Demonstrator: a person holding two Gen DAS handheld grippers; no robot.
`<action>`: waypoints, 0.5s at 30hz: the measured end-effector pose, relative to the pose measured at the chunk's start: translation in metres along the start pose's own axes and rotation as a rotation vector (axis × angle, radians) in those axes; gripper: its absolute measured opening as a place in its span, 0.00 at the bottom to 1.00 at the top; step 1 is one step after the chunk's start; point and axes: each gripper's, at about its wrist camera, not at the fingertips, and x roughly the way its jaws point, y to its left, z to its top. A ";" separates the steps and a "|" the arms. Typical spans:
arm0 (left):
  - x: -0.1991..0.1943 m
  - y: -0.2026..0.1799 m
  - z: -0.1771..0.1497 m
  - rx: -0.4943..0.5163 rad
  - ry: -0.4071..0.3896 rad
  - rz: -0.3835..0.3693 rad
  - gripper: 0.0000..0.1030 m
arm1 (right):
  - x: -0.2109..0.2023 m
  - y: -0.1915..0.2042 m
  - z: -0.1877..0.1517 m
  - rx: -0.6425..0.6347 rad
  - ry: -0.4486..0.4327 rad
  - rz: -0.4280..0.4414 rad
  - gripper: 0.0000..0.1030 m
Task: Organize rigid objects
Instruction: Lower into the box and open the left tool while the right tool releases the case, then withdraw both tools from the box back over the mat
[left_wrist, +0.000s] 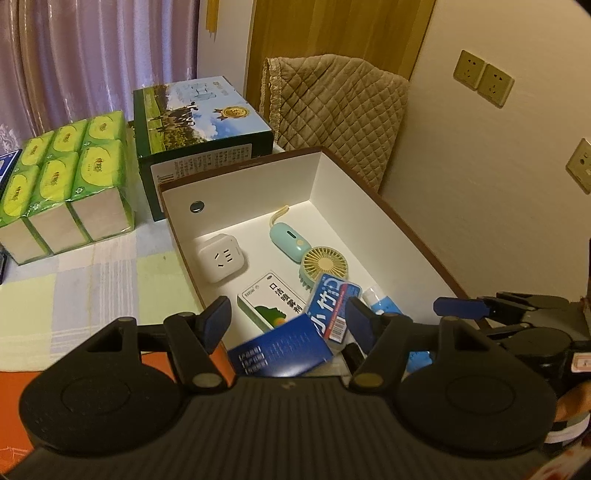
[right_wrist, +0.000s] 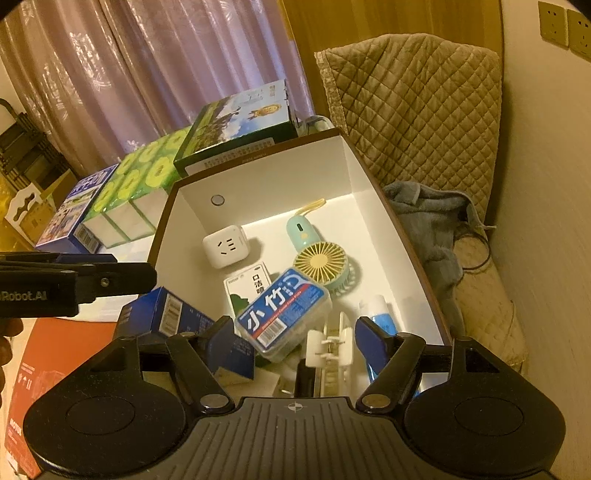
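Inside the white-lined storage box, the rigid objects lie loose on the floor: a white cube socket adapter at the centre-left, a mint handheld fan toward 2 o'clock of it, a green-and-white spray carton, a clear blue-labelled floss-pick case leaning over that carton, a white hair claw clip at 6 o'clock, and a blue-and-white tube along the right wall. A dark blue carton sits tilted against the box's near-left wall. We judge all of these light and stiff; the floss-pick case has smooth plastic faces and will likely slip, so we would take it across its two long edges. The fan's grille looks fragile; we would grip its handle. The adapter offers flat parallel sides. The left gripper hangs released above the dark blue carton, nothing between its blue pads. The right gripper is likewise spread apart, its fingers straddling the clip and case without pressing either.
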 end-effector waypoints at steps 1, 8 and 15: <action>-0.003 -0.001 -0.002 0.002 -0.004 0.001 0.63 | -0.002 0.000 -0.002 0.002 -0.001 -0.001 0.68; -0.023 -0.007 -0.023 0.006 -0.013 0.021 0.63 | -0.013 0.004 -0.013 0.004 -0.004 0.000 0.70; -0.040 -0.009 -0.046 0.011 -0.021 0.044 0.64 | -0.026 0.012 -0.028 -0.002 -0.008 0.007 0.71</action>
